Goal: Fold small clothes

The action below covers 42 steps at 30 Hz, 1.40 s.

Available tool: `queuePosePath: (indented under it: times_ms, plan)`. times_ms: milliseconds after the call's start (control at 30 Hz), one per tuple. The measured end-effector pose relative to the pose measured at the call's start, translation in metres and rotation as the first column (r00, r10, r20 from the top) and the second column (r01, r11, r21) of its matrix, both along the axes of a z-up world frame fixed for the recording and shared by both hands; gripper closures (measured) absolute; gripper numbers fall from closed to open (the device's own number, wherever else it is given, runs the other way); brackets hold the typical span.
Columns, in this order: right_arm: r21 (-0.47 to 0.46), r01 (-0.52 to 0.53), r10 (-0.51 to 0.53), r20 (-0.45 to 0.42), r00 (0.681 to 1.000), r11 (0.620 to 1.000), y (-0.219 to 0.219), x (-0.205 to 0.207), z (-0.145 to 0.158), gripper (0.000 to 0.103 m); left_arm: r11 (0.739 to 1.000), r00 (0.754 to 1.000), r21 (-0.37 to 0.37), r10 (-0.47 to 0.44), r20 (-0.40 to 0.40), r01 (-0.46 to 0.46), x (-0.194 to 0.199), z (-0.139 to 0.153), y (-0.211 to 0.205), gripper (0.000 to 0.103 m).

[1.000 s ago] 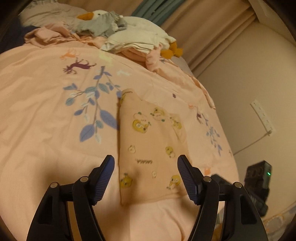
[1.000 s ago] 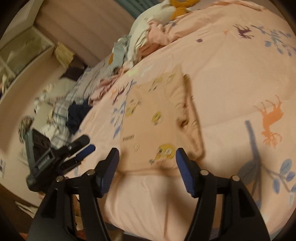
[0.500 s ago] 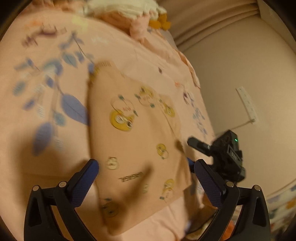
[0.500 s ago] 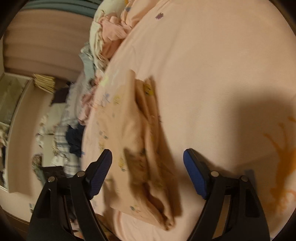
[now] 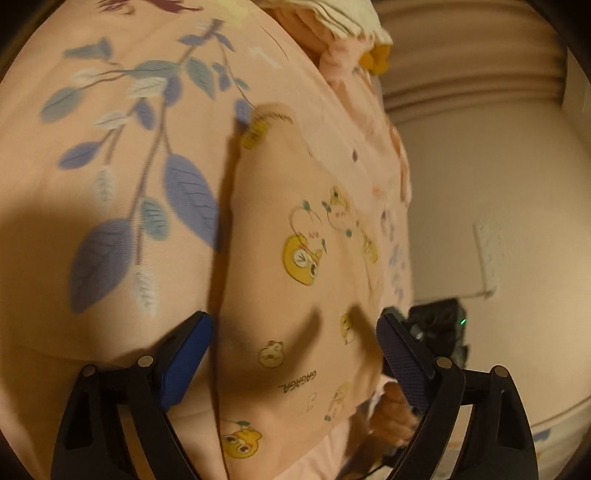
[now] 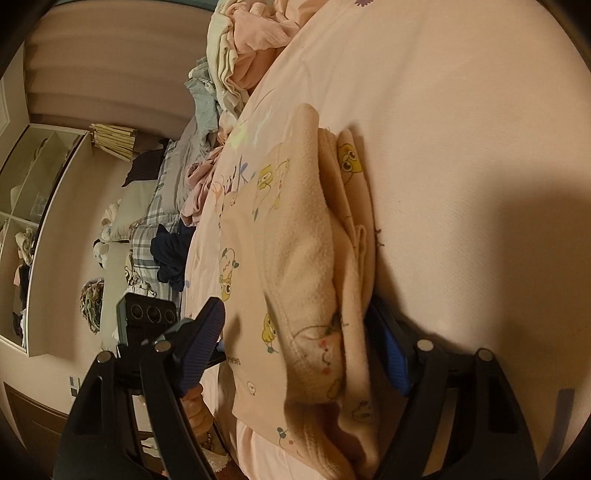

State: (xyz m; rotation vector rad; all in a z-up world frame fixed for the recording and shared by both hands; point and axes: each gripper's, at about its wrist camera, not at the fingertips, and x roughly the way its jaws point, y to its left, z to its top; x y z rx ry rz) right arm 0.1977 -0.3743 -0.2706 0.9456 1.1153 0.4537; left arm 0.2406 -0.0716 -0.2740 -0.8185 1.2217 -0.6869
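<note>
A small peach garment (image 5: 295, 258) with yellow cartoon prints lies folded on the pink bedspread (image 5: 110, 184). My left gripper (image 5: 295, 354) is open, low over the garment's near part, its blue pads on either side. In the right wrist view the garment (image 6: 295, 258) shows a thick folded edge, layers stacked on its right side. My right gripper (image 6: 306, 347) is open and straddles this folded edge, the right pad partly hidden behind the cloth.
A pile of clothes and a plush duck (image 5: 332, 22) sits at the far end of the bed. More laundry (image 6: 170, 254) lies on the floor past the bed edge. A wall (image 5: 498, 184) with a socket strip stands beside the bed.
Both grippers have dropped closer to the garment. The right gripper has moved onto its folded edge, which now lies between its jaws. The left one has moved over the near hem.
</note>
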Motion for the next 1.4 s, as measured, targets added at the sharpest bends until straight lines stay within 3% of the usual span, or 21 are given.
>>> queuePosePath:
  times_ms: [300, 433, 500, 567, 733, 900, 1000, 1133, 1267, 1300, 1400]
  plan:
    - [-0.034, 0.010, -0.010, 0.009, 1.000, 0.999, 0.004, 0.003, -0.001, 0.027, 0.987, 0.991, 0.101, -0.125, 0.040, 0.121, 0.022, 0.003, -0.045, 0.007]
    - [-0.037, 0.021, -0.020, 0.005, 1.000, 0.999, 0.004, 0.003, -0.004, 0.036, 0.983, 0.988, 0.122, -0.145, 0.046, 0.138, 0.025, 0.002, -0.052, 0.008]
    - [-0.058, 0.018, -0.018, 0.005, 1.000, 0.998, 0.003, 0.002, -0.005, 0.048, 0.972, 0.983, 0.186, -0.159, 0.088, 0.141, 0.020, 0.005, -0.055, 0.020]
    - [-0.088, 0.030, -0.031, -0.009, 0.999, 0.996, 0.004, 0.002, -0.009, 0.072, 0.957, 0.982, 0.269, -0.147, 0.117, 0.111, 0.016, 0.005, -0.054, 0.054]
    - [-0.135, 0.041, -0.043, -0.016, 0.999, 0.990, 0.006, 0.004, -0.011, 0.078, 0.948, 0.986, 0.310, -0.113, 0.119, 0.071, 0.014, 0.001, -0.049, 0.065]
    - [-0.205, 0.047, -0.047, 0.005, 0.999, 0.978, 0.013, 0.005, -0.006, 0.079, 0.908, 0.976, 0.417, -0.116, 0.182, 0.030, 0.006, 0.010, -0.066, 0.067]
    - [-0.202, 0.057, -0.058, 0.001, 0.998, 0.978, 0.011, 0.006, -0.007, 0.080, 0.873, 0.961, 0.488, -0.147, 0.234, 0.015, 0.000, 0.019, -0.074, 0.069]
    - [-0.230, 0.070, -0.068, 0.017, 0.998, 0.971, 0.013, 0.005, 0.004, 0.080, 0.829, 0.934, 0.557, -0.155, 0.321, -0.054, -0.012, 0.042, -0.083, 0.079]
    - [-0.237, 0.084, -0.063, 0.091, 0.994, 0.968, 0.015, -0.002, 0.030, 0.082, 0.791, 0.860, 0.608, -0.259, 0.440, -0.073, -0.032, 0.079, -0.094, 0.080]
    - [-0.207, 0.097, -0.071, 0.128, 0.989, 0.974, 0.011, -0.007, 0.041, 0.082, 0.804, 0.845, 0.590, -0.268, 0.464, -0.069, -0.036, 0.092, -0.091, 0.080]
    - [-0.152, 0.125, -0.090, 0.222, 0.971, 0.980, 0.001, -0.021, 0.068, 0.082, 0.867, 0.851, 0.496, -0.231, 0.472, -0.040, -0.034, 0.116, -0.081, 0.080]
